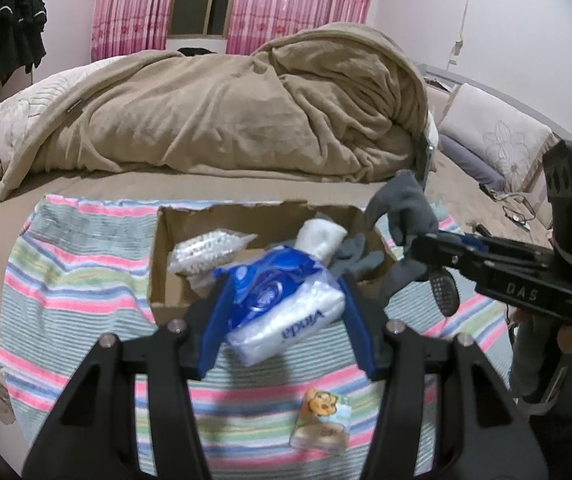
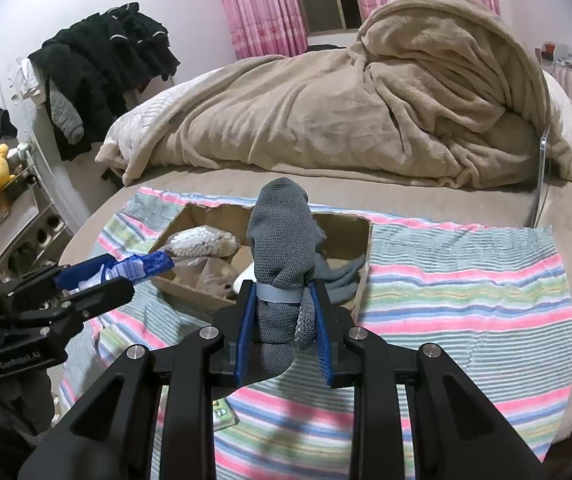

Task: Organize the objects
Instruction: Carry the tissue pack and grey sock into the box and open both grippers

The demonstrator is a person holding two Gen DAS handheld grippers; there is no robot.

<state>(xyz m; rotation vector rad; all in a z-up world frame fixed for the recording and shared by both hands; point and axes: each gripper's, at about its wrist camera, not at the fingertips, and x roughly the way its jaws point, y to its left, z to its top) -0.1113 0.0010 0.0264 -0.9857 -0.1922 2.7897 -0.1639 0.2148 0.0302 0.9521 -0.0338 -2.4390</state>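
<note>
L gripper (image 1: 286, 312) clamped on tissue pack (image 1: 286, 320), R gripper (image 2: 283, 320) on grey sock (image 2: 281, 240), both above cardboard box (image 1: 161, 264).

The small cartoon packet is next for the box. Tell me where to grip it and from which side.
The packet lies flat on the striped towel, short of the box, nothing touching it. Come from straight above and pinch across its narrower width, near the middle. It is thin, so the tongs would probably need to press into the towel.

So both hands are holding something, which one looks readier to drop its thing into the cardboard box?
Probably the left. Its tissue pack hangs just at the box front edge. The right's grey sock is near too, so it's close.
</note>
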